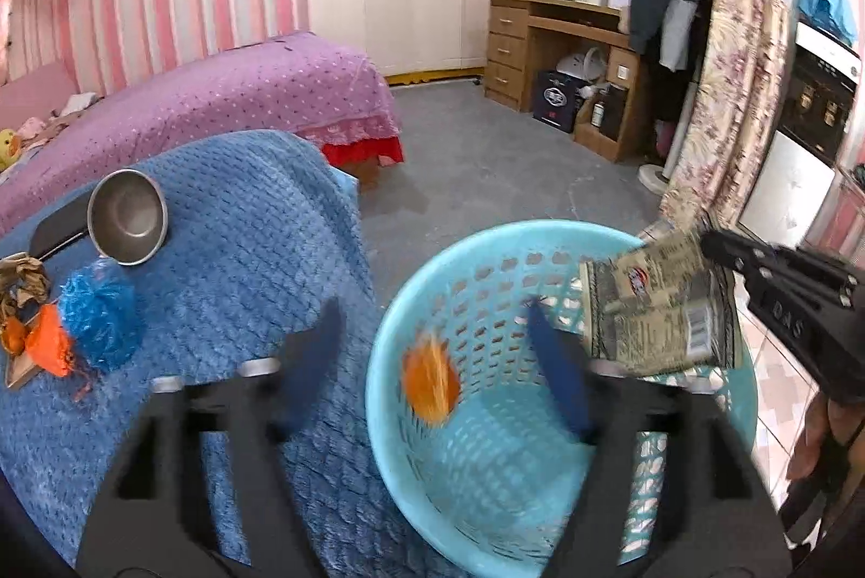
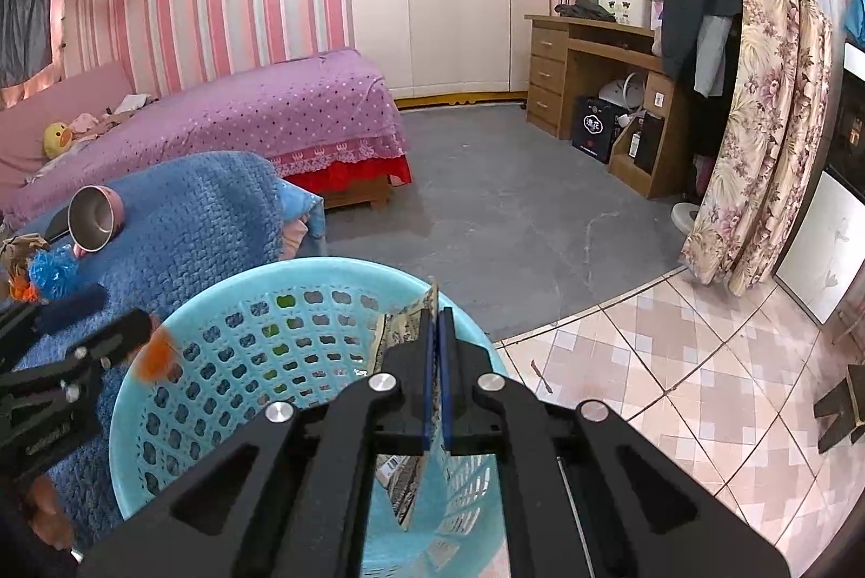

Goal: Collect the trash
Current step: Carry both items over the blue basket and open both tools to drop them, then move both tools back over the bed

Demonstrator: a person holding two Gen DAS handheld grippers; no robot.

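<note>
Orange scrap (image 1: 431, 386) falls from the spread left claw (image 1: 438, 361) into the blue basket (image 1: 389, 324); the right claw (image 2: 438, 334), pinching a flat wrapper (image 1: 657, 307) at the rim, risks dropping it outside.

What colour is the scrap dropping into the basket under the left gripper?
Orange scrap, blurred inside the light blue basket; clearest in the left wrist view.

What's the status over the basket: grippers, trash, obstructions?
Left gripper open, orange scrap dropping into blue basket. Right gripper shut on printed wrapper above basket. Nothing blocking.
</note>
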